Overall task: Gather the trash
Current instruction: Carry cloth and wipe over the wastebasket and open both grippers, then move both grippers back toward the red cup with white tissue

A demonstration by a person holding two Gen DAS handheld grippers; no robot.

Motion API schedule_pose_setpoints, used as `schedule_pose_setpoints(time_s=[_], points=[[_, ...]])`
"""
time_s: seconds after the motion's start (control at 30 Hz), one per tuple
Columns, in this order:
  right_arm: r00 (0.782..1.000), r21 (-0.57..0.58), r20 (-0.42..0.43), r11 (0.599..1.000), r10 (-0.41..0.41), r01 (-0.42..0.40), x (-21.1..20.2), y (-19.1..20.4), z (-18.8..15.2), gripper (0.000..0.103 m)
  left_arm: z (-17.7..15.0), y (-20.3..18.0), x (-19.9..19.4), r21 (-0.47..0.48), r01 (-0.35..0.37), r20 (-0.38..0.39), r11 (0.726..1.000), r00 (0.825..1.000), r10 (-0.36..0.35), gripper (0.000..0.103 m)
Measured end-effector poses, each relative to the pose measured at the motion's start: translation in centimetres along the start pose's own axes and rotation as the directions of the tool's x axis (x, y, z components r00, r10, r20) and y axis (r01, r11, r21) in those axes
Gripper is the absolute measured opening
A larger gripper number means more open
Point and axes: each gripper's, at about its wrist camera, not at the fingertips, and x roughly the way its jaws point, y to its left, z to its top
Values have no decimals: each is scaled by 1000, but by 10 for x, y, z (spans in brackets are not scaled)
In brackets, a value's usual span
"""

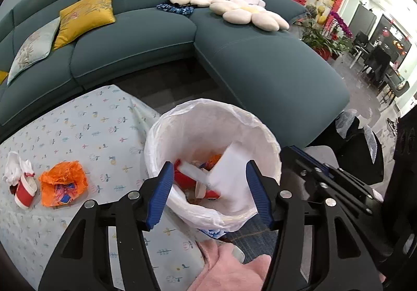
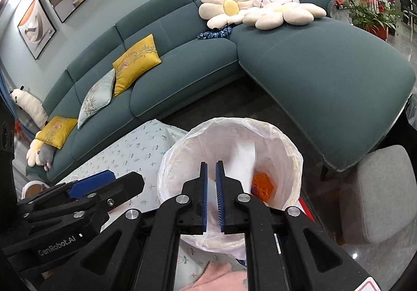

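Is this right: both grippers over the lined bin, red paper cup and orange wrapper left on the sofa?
Not quite. The red paper cup and orange wrapper lie on the floral tablecloth, not on the sofa; the left wrist view shows it. The rest holds: left gripper and right gripper are over the lined bin.

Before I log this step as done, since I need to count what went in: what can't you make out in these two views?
- Bin contents: in the left wrist view, white paper covers much of the trash below.
- Right gripper: in its own view, whether the near-shut pads still pinch the paper is unclear.
- Red-and-white paper cup on the table: its inside faces away.
- Bin's base: hidden by the gripper frames in both views.
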Motion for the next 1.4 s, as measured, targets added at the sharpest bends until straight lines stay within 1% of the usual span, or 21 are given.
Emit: schedule_pose_setpoints(time_s=[0.07, 0.13, 0.2, 0.33, 0.4, 0.53, 0.6, 0.67, 0.77, 1.0, 1.37, 1.4], points=[[1000, -1, 1, 1000, 0, 0, 0, 0, 0, 11, -1, 4, 0, -13, -6, -1, 1000, 1000, 6, 56], [1000, -3, 2, 1000, 0, 0, -1, 0, -1, 14, -2, 7, -1, -24, -12, 0, 1000, 1000, 12, 58], [1000, -6, 7, 1000, -1, 1, -2, 2, -1, 19, -2, 10, -2, -28, -19, 4, 999, 1000, 19, 59], [1000, -16, 10, 1000, 0, 0, -4, 7, 0, 26, -3, 18, -7, -44, -30, 13, 999, 999, 30, 59], [1000, -25, 14, 1000, 0, 1, -5, 12, 0, 32, -3, 23, -11, -53, -32, 17, 998, 999, 33, 59], [1000, -50, 15, 999, -1, 1, -7, 24, -1, 34, -5, 34, -18, -71, -42, 26, 997, 999, 44, 59], [1000, -60, 16, 998, -1, 2, -8, 30, -1, 38, -6, 41, -21, -82, -48, 29, 995, 998, 50, 59], [1000, -65, 19, 998, 2, -1, -9, 36, -2, 41, -8, 50, -25, -98, -53, 32, 994, 998, 57, 60], [1000, -75, 13, 997, 11, -10, -8, 47, -4, 42, -12, 64, -32, -124, -66, 40, 990, 997, 72, 63], [999, -116, -15, 992, 39, -41, 0, 84, -15, 42, -24, 102, -47, -180, -104, 47, 978, 992, 114, 64], [995, -185, -57, 979, 80, -89, 10, 145, -31, 43, -46, 169, -73, -278, -146, 55, 949, 984, 167, 64], [995, -195, -61, 976, 83, -94, 11, 153, -33, 43, -49, 174, -75, -285, -149, 55, 947, 984, 171, 67]])
